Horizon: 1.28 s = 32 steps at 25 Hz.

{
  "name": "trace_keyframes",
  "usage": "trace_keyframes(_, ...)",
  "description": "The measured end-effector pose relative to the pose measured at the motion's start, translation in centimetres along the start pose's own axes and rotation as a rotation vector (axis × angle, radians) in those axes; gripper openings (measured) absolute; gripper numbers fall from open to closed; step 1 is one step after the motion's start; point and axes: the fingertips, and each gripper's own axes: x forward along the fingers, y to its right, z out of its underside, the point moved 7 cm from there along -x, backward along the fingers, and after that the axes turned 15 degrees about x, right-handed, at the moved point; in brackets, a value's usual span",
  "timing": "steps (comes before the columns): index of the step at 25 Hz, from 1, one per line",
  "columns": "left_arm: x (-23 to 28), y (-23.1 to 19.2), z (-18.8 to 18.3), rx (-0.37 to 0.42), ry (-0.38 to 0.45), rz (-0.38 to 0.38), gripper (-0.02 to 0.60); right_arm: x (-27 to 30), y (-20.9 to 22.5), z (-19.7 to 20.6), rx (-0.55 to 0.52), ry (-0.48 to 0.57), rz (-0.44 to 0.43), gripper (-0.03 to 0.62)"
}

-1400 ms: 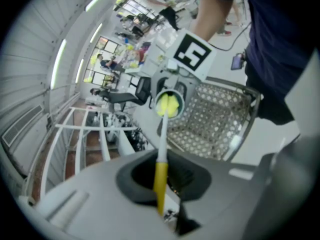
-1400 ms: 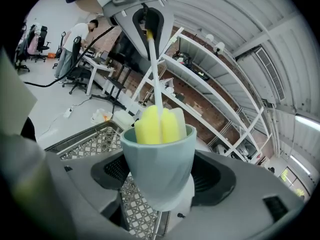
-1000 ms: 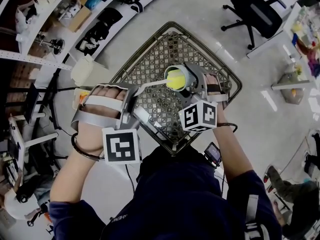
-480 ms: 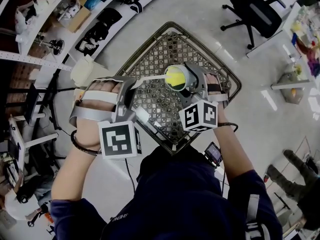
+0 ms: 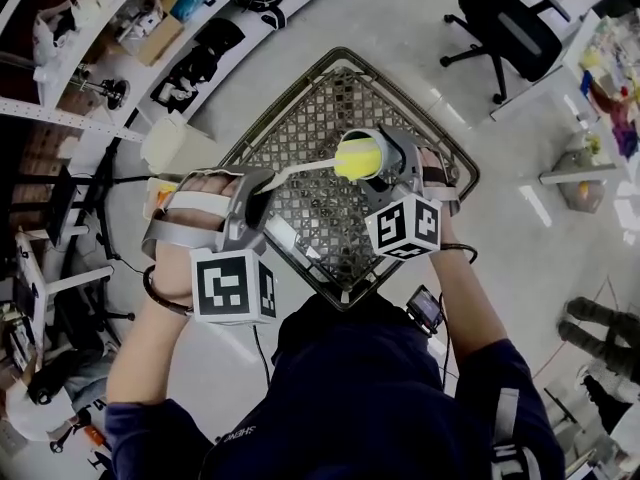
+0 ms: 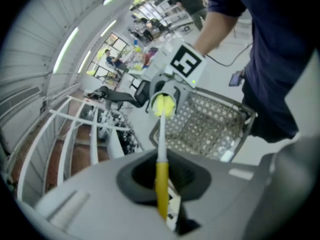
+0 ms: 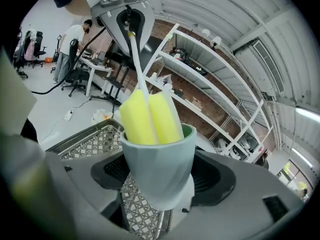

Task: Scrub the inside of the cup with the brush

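My right gripper (image 5: pixel 385 168) is shut on a pale grey-green cup (image 7: pixel 161 165), held above the mesh table with its mouth turned toward the left gripper. A brush with a yellow sponge head (image 7: pixel 149 117) and thin white stem (image 6: pixel 162 139) reaches across to the cup. The sponge head (image 5: pixel 358 158) sits inside the cup's mouth and sticks out past the rim. My left gripper (image 5: pixel 258 200) is shut on the brush's yellow handle (image 6: pixel 161 189). In the left gripper view the sponge (image 6: pixel 163 105) shows at the far end of the stem, in front of the right gripper.
A square metal mesh table (image 5: pixel 310 208) lies under both grippers. White shelving with goods (image 5: pixel 150 28) runs along the left. An office chair (image 5: pixel 515 23) stands at upper right. A cream container (image 5: pixel 170 140) sits on the floor left of the table.
The cup and right gripper have shifted slightly right and up. The left gripper has dropped a little toward the person, and the sponge head stays in the cup's mouth.
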Motion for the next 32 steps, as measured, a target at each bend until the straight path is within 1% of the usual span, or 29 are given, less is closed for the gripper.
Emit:
trace_keyframes(6,-0.9,0.6,1.7,-0.151,0.060,-0.008,0.031,-0.8,0.8,0.4,0.083,0.010,0.000,0.356)
trace_keyframes(8,-1.3,0.7,2.1,-0.202,0.078,-0.026,0.031,-1.2,1.1,0.3,0.106,0.020,0.003,0.356)
trace_keyframes(13,-2.5,0.6,2.0,-0.366,0.157,-0.082,0.029,-2.5,1.8,0.5,0.153,0.039,0.005,0.356)
trace_keyframes(17,-3.1,0.5,2.0,-0.440,0.198,-0.120,0.031,-3.5,2.4,-0.2,0.204,0.073,0.001,0.356)
trace_keyframes(19,-3.4,0.4,2.0,-0.490,0.232,-0.142,0.031,-4.1,2.7,-0.7,0.264,0.104,-0.015,0.356)
trace_keyframes(23,-3.9,0.3,2.2,-0.614,0.310,-0.179,0.031,-5.5,3.9,-1.7,0.455,0.203,-0.073,0.356)
trace_keyframes(25,-4.1,0.2,2.1,-0.661,0.340,-0.192,0.031,-6.2,4.7,-2.1,0.529,0.245,-0.088,0.356)
trace_keyframes(28,-4.3,0.1,2.0,-0.722,0.382,-0.211,0.031,-7.2,5.6,-2.7,0.596,0.290,-0.106,0.356)
trace_keyframes(32,-4.1,0.1,2.0,-0.828,0.456,-0.228,0.031,-8.2,6.1,-3.6,0.664,0.341,-0.137,0.356)
